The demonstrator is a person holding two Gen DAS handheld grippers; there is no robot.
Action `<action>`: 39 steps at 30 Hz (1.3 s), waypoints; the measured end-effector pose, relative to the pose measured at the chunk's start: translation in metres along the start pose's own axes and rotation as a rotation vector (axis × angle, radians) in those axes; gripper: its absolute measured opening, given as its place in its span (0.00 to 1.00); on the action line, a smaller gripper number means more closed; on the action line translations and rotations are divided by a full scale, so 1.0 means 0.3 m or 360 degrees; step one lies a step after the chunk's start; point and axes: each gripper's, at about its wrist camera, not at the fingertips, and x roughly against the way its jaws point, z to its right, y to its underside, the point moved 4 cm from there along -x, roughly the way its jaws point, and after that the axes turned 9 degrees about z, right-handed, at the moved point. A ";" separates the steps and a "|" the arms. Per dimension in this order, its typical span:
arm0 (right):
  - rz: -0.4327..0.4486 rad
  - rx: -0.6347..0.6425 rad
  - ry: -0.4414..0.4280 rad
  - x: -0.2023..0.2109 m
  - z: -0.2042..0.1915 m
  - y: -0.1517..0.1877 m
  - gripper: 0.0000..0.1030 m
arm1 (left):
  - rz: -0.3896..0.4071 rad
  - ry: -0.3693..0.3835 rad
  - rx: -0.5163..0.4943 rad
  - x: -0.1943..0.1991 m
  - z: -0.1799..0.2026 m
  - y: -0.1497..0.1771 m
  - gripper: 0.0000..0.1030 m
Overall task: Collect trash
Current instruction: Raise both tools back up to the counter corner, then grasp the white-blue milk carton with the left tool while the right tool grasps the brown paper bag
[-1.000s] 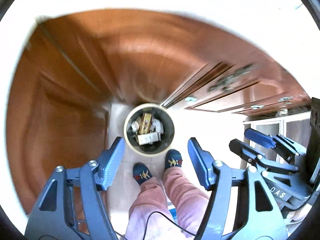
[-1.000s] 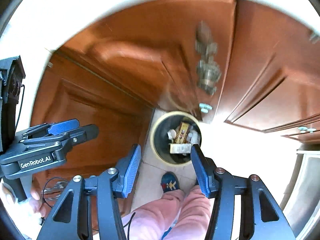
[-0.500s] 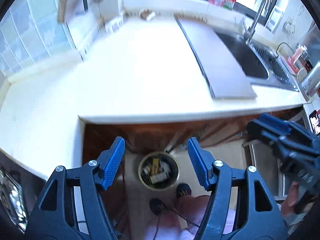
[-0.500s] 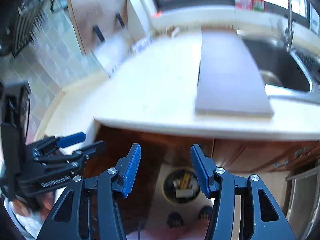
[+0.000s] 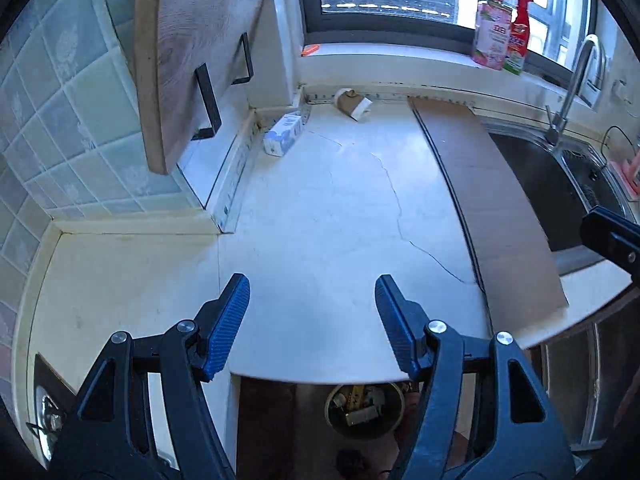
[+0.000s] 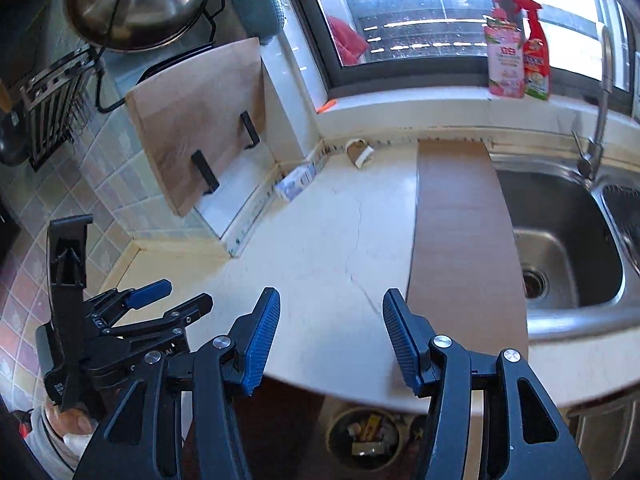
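Left wrist view: your left gripper (image 5: 312,300) stands wide, nothing between its pads, over the cracked white countertop (image 5: 328,216). Right gripper (image 6: 328,318) likewise wide and empty. Small blue-and-white carton (image 5: 283,135) lies at the countertop's back corner; tipped brown paper cup (image 5: 352,103) sits near it along the back edge. Round trash bin (image 5: 363,405) with scraps sits on the floor below the countertop's front edge.
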 end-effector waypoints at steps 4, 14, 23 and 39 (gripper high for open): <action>-0.0032 0.0027 -0.0053 -0.233 0.061 -0.174 0.53 | -0.0054 -0.0115 0.0009 -0.211 0.003 -0.108 0.60; -0.0228 0.0013 -0.0129 -0.930 0.279 -0.497 0.53 | -0.0112 -0.0357 0.0037 -0.679 0.018 -0.350 0.61; -0.0313 0.0029 -0.0145 -1.430 0.391 -0.569 0.53 | -0.0076 -0.0601 -0.0037 -0.989 -0.024 -0.458 0.61; -0.0325 0.0114 -0.0175 -1.760 0.392 -0.549 0.53 | -0.0184 -0.0701 -0.0083 -1.246 -0.085 -0.466 0.61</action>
